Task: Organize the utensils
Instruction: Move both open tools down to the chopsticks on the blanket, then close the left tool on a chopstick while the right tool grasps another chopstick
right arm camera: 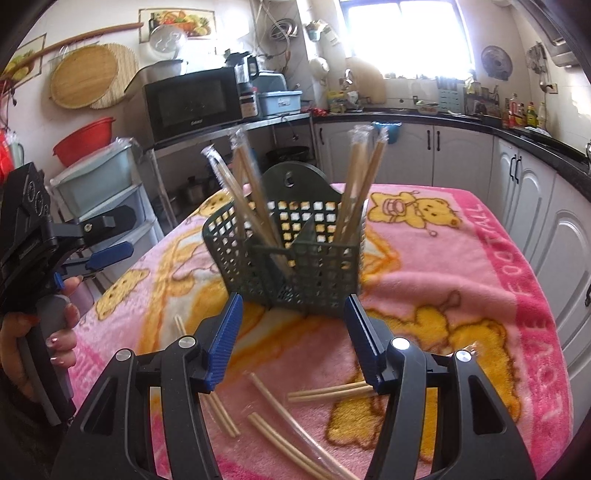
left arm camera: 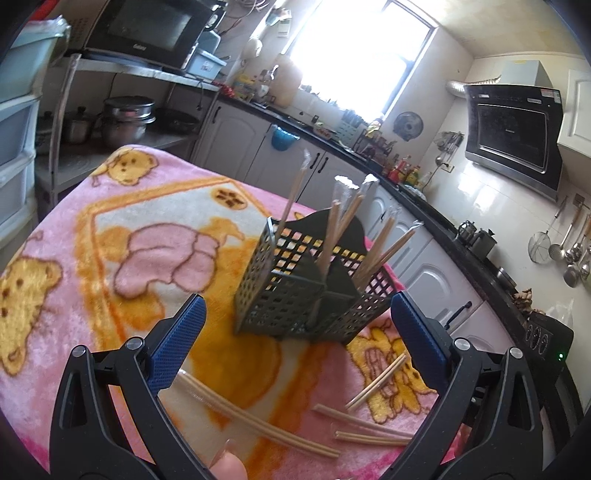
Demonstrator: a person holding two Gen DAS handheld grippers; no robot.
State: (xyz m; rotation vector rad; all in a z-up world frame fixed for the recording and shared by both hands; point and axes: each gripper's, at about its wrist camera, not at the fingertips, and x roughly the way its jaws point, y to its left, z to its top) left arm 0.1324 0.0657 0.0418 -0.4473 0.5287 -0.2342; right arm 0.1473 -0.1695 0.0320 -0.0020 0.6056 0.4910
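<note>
Both grippers sit at the bottom of their frames, jaws apart, nothing between the pads. Left gripper point(left arm camera: 295, 321) wide open; right gripper point(right arm camera: 293, 317) open, somewhat narrower. Left one also shows at the left edge of the right wrist view, held in a hand point(right arm camera: 22, 343).

Task items: wrapped chopstick pairs. Several already stand in the dark slotted holder point(right arm camera: 291, 254), mid-frame in both views, leaning outward. Loose pairs point(right arm camera: 328, 391) lie on the blanket point(right arm camera: 443, 266) at lower centre, between grippers and holder, at mixed angles; some overlap or touch.

Risks, my read:
- Holder looks light and sits on soft fleece. A nudge from a jaw, or a pair dropped against the leaning ones, could tip it.
- Clear wrappers are slick; a grip near one end could let a pair pivot or slide out.
- Thin sticks lying flat on pile: pads may dig into the blanket and drag it, shifting the holder.
- Crossing pairs: picking one could flick its neighbour.
- Both grippers aim at the same patch, so collision is possible.

Surface: pink and orange bear-print blanket over a table. Room: kitchen, white cabinets, dark counter, microwave point(right arm camera: 192, 103) upper left, bright window point(right arm camera: 406, 33) at top washing out detail.
</note>
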